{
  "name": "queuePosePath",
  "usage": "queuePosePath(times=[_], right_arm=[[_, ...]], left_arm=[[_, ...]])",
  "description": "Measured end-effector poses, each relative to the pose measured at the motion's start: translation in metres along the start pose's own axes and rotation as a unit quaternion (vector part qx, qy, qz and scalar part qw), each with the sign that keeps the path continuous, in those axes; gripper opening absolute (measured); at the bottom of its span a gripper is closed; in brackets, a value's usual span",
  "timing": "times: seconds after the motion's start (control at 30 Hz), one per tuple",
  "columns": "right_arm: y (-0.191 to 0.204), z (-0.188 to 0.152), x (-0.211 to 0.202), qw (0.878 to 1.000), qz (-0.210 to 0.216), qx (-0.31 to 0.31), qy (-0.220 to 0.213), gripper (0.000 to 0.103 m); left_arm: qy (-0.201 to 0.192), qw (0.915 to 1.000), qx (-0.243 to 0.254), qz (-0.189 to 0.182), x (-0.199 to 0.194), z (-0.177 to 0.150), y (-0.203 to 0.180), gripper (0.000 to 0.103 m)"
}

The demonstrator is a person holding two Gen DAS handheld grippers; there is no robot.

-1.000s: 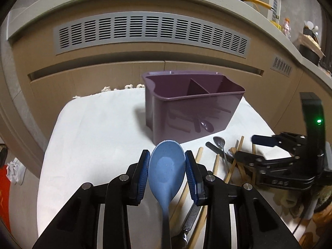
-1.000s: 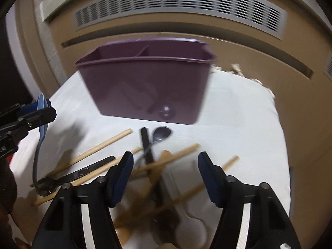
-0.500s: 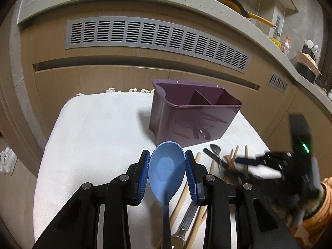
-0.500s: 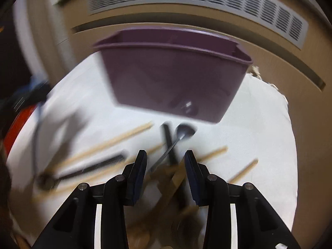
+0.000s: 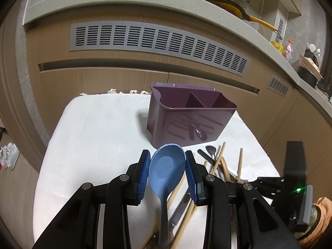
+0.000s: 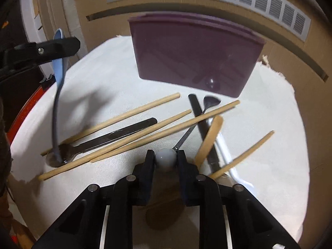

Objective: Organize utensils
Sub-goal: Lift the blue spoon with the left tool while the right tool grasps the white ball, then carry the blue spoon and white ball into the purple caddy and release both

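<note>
Table (image 5: 99,137): covered with white cloth, set against wooden cabinet fronts with a grey vent grille (image 5: 157,41).

Purple caddy (image 5: 191,118): upright at the far side of the cloth, open top split by dividers into compartments. Its glossy front wall reflects the utensils lying before it.

Loose pile in front of the caddy: wooden chopsticks (image 6: 132,114) lying crossed at shallow angles, a dark flat-handled fork (image 6: 108,139), a wooden spoon (image 6: 209,137), a black stick-like handle (image 6: 197,112).

Blue spoon (image 5: 166,168): bowl sits between the left tongs (image 5: 167,172), blue ribbed pads pressing both edges of the bowl; handle hangs down toward the pile. In the right wrist view its handle tip sits at the fork head.

Small metal spoon (image 6: 209,102): dark bowl lies just in front of the caddy, thin shaft running back to a grey ball end (image 6: 166,158).

Right tongs (image 6: 166,159): jaws have just been closing; now narrow, both pads against the grey ball end, low over the cloth.
</note>
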State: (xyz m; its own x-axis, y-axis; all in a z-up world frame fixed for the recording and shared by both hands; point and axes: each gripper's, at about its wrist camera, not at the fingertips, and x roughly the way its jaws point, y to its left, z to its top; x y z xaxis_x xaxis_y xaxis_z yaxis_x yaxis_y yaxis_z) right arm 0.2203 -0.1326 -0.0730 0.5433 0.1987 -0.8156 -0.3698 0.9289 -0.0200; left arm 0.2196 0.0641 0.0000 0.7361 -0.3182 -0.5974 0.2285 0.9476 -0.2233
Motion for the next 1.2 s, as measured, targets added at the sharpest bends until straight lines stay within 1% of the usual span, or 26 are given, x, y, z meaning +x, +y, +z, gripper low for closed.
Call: queuePosePath(times=[0.07, 0.2, 0.27, 0.37, 0.43, 0.5, 0.53, 0.6, 0.67, 0.7, 0.73, 0.77, 0.87, 0.97, 1.1, 1.13, 1.17, 1.2], right_arm=[[0.000, 0.000, -0.017, 1.000, -0.007, -0.012, -0.018, 0.021], [-0.002, 0.001, -0.062, 0.997, -0.021, -0.034, -0.072, 0.021], [-0.005, 0.004, -0.088, 0.994, -0.025, -0.035, -0.102, 0.021], [-0.011, 0.007, -0.116, 0.990, -0.020, -0.026, -0.134, 0.021], [-0.012, 0.007, -0.131, 0.989, -0.014, -0.021, -0.148, 0.021], [-0.012, 0.007, -0.140, 0.988, -0.001, -0.015, -0.151, 0.021], [-0.014, 0.007, -0.143, 0.989, 0.008, -0.009, -0.149, 0.021], [-0.017, 0.009, -0.143, 0.990, 0.007, -0.001, -0.144, 0.021], [-0.023, 0.012, -0.143, 0.990, -0.001, 0.004, -0.138, 0.021], [-0.026, 0.015, -0.141, 0.991, -0.005, 0.007, -0.136, 0.021], [-0.030, 0.018, -0.140, 0.991, -0.008, 0.010, -0.133, 0.021], [-0.033, 0.020, -0.140, 0.991, -0.006, 0.012, -0.131, 0.021], [-0.039, 0.025, -0.135, 0.992, 0.002, 0.016, -0.125, 0.021], [-0.040, 0.027, -0.131, 0.992, 0.003, 0.017, -0.124, 0.021], [-0.037, 0.027, -0.127, 0.992, 0.012, 0.016, -0.122, 0.021], [-0.037, 0.027, -0.126, 0.993, 0.013, 0.015, -0.120, 0.021], [-0.036, 0.026, -0.126, 0.993, 0.013, 0.014, -0.119, 0.021], [-0.036, 0.025, -0.125, 0.993, 0.014, 0.014, -0.117, 0.021]], left_arm=[[-0.004, 1.0000, -0.002, 0.003, -0.007, 0.000, -0.005, 0.035], [-0.022, 0.9997, 0.000, 0.007, -0.027, -0.001, -0.018, 0.035], [-0.034, 0.9994, 0.002, 0.007, -0.038, -0.003, -0.026, 0.035], [-0.048, 0.9988, 0.005, 0.009, -0.053, -0.006, -0.036, 0.035], [-0.057, 0.9982, 0.012, 0.010, -0.061, -0.007, -0.043, 0.035], [-0.067, 0.9972, 0.026, 0.021, -0.066, -0.007, -0.049, 0.035], [-0.064, 0.9970, 0.032, 0.031, -0.064, -0.005, -0.049, 0.035], [-0.051, 0.9971, 0.022, 0.053, -0.056, 0.000, -0.040, 0.036], [-0.010, 0.9968, 0.004, 0.079, -0.035, 0.005, -0.019, 0.040], [0.007, 0.9956, -0.007, 0.093, -0.025, 0.006, -0.009, 0.045], [0.024, 0.9935, -0.023, 0.108, -0.016, 0.007, 0.003, 0.050], [0.044, 0.9910, -0.042, 0.119, -0.004, 0.007, 0.016, 0.050], [0.103, 0.9824, -0.089, 0.128, 0.027, 0.005, 0.043, 0.050], [0.146, 0.9741, -0.117, 0.128, 0.060, 0.002, 0.053, 0.054], [0.183, 0.9637, -0.127, 0.147, 0.098, -0.002, 0.056, 0.054], [0.186, 0.9620, -0.126, 0.156, 0.103, -0.002, 0.056, 0.054], [0.176, 0.9631, -0.115, 0.168, 0.105, 0.000, 0.053, 0.054], [0.175, 0.9634, -0.105, 0.174, 0.106, 0.001, 0.050, 0.049]])
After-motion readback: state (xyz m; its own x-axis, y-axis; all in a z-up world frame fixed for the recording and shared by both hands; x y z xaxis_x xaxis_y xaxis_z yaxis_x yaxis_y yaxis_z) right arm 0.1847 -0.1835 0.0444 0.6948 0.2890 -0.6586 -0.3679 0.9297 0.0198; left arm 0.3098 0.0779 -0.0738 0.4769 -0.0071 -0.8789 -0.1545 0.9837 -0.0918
